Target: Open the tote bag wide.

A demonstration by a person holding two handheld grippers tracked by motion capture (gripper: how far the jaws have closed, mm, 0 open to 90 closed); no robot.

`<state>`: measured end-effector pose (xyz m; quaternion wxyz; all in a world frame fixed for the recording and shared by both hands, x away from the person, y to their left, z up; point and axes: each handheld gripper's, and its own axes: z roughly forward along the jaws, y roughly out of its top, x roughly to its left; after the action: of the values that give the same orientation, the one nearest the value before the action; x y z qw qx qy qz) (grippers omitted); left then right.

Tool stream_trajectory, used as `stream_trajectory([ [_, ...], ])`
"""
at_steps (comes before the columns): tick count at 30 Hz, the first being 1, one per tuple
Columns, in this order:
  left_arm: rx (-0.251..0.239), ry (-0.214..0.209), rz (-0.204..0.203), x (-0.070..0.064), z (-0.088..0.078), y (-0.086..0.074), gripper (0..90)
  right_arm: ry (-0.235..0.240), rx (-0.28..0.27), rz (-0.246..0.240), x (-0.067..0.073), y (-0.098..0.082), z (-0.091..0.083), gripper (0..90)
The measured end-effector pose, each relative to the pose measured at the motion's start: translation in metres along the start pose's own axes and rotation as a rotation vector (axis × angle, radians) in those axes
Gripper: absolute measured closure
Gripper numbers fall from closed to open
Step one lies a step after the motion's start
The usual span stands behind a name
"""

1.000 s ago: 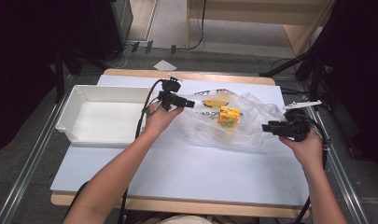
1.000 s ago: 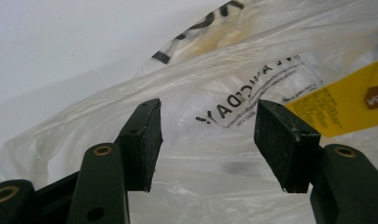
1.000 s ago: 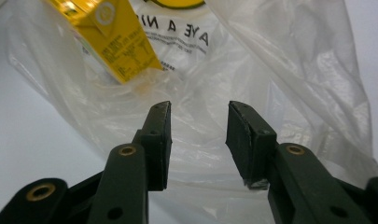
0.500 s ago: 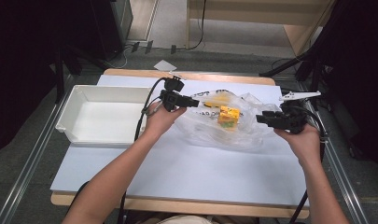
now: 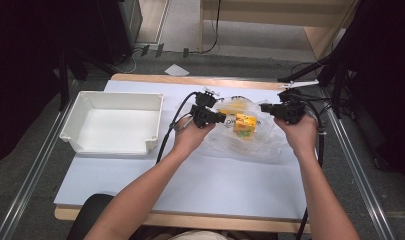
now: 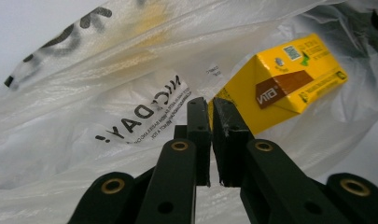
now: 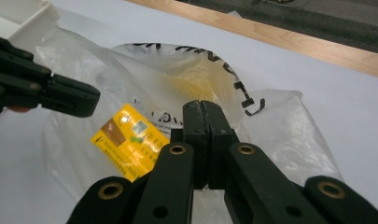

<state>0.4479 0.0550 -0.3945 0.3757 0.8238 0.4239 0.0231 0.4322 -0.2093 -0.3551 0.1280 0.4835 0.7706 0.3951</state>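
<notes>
My left gripper [image 5: 222, 118] has just closed, pinching the clear printed plastic bag [image 5: 250, 142] beside its yellow carton [image 5: 244, 125]; my right gripper [image 5: 264, 107] has just clamped the bag's far side, near the bench's back edge.

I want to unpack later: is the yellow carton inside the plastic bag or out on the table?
Inside. The yellow carton shows through the bag's clear film, which wraps around it.

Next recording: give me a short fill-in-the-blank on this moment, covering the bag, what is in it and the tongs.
1. The yellow carton lies inside a clear plastic ____.
2. The white tray stands beside the person's ____ arm.
3. The jaws of the left tongs and of the right tongs have just been ____.
4. The white tray holds ____.

Missing words: bag; left; closing; nothing
</notes>
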Motion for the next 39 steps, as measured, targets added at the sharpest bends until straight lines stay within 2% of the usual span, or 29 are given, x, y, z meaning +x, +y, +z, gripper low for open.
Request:
stream_trajectory([
  [7, 0.02, 0.013, -0.031, 0.001, 0.019, -0.013, 86.9, -0.031, 0.057, 0.024, -0.01, -0.001, 0.037, 90.0],
  [13, 0.049, 0.018, -0.026, 0.003, 0.031, -0.026, 86.7, -0.039, 0.103, 0.032, -0.019, -0.005, 0.063, 90.0],
  [16, 0.05, 0.016, -0.04, 0.007, 0.036, -0.031, 86.7, -0.048, 0.126, 0.032, -0.021, -0.008, 0.074, 90.0],
  [21, 0.026, 0.011, -0.042, 0.006, 0.036, -0.028, 86.6, -0.033, 0.14, 0.054, -0.024, -0.016, 0.085, 90.0],
  [23, 0.013, 0.019, -0.037, 0.007, 0.034, -0.023, 86.6, -0.02, 0.143, 0.043, -0.024, -0.019, 0.088, 90.0],
  [24, 0.016, 0.03, -0.028, 0.008, 0.033, -0.021, 86.6, -0.016, 0.149, 0.043, -0.023, -0.02, 0.088, 90.0],
  [27, 0.028, 0.041, -0.042, 0.013, 0.039, -0.017, 86.6, -0.01, 0.161, 0.032, -0.022, -0.024, 0.09, 90.0],
  [33, 0.061, 0.027, -0.083, 0.022, 0.056, -0.024, 86.7, -0.003, 0.196, 0.027, -0.025, -0.031, 0.097, 90.0],
  [39, 0.082, 0.005, -0.065, 0.017, 0.059, -0.032, 86.8, -0.019, 0.21, 0.023, -0.028, -0.033, 0.107, 90.0],
])
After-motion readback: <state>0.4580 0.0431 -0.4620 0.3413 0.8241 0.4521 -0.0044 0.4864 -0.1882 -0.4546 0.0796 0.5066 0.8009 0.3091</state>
